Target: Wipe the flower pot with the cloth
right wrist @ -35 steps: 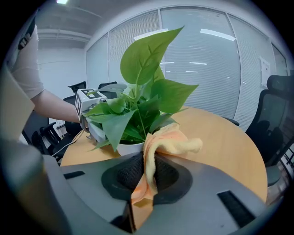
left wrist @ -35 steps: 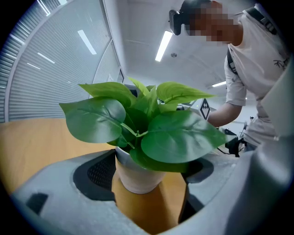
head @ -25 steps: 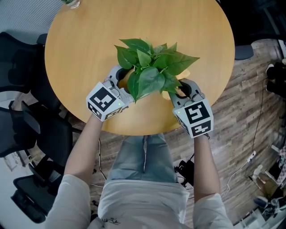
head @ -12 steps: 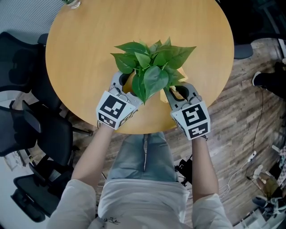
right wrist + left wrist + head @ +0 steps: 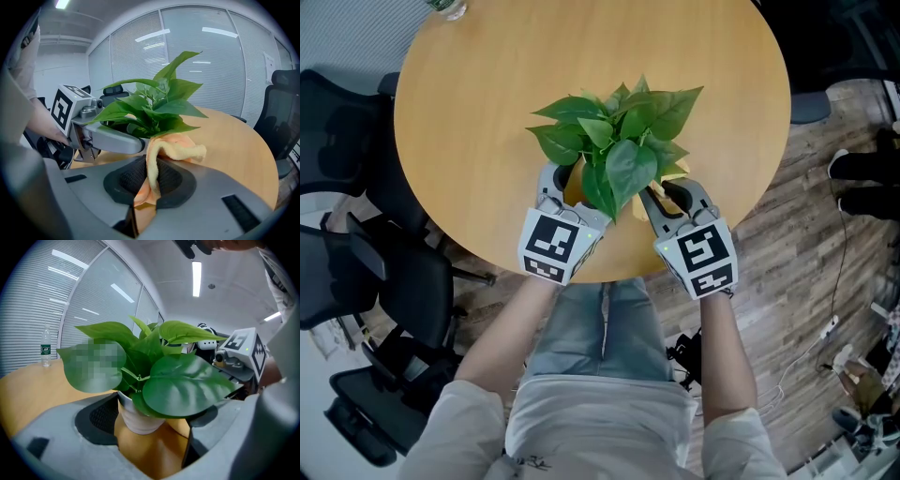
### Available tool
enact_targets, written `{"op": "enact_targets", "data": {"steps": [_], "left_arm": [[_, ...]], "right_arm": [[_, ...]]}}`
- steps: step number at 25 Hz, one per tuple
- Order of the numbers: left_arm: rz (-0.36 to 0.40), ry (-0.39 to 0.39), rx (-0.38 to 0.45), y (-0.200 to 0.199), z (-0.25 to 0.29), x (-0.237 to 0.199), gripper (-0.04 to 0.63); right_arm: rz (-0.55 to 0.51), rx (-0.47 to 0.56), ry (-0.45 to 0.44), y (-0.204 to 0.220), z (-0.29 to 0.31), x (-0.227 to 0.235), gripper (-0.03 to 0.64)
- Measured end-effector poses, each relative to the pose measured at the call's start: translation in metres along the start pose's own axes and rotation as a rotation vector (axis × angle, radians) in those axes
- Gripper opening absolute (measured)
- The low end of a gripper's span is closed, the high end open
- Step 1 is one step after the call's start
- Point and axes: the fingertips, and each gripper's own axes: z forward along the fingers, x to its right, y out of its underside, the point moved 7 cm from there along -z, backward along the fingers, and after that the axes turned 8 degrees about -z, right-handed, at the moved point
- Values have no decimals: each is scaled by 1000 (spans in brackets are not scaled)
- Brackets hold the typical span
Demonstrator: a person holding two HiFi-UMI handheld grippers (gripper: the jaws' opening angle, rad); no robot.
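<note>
A leafy green plant (image 5: pixel 614 141) stands near the front edge of the round wooden table (image 5: pixel 487 94). Its leaves hide the pot in the head view. In the left gripper view the white flower pot (image 5: pixel 140 420) sits between the jaws of my left gripper (image 5: pixel 152 427), against the left pad. My left gripper (image 5: pixel 565 183) clasps it from the near left. My right gripper (image 5: pixel 667 199) is at the pot's near right, shut on an orange-yellow cloth (image 5: pixel 176 147). The cloth is pinched at my right gripper (image 5: pixel 149 180) and drapes toward the pot under the leaves.
A water bottle (image 5: pixel 448 7) stands at the table's far left rim. Black office chairs (image 5: pixel 356 272) crowd the left side, and another chair (image 5: pixel 281 122) is at the right. A person's shoes (image 5: pixel 862 169) are on the wood floor to the right.
My left gripper has swung from the pot's left side round toward its near side. The leaves have turned counter-clockwise with it. The right gripper has hardly shifted.
</note>
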Motion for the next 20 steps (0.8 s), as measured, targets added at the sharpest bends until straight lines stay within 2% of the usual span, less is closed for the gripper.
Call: {"op": "enact_targets", "data": {"steps": [10,13,20], "left_arm": [[-27,-60,-9,0,0,6,425],[-15,-21,-7,-1,0,7,428],[24,124,-46,5,-16,-15,442]], "right_arm": [[4,10,-22,1,-1,-6,45],[16,19,-20,4,-3,-4,44],[21,18,-14,9,-6,1,44]]}}
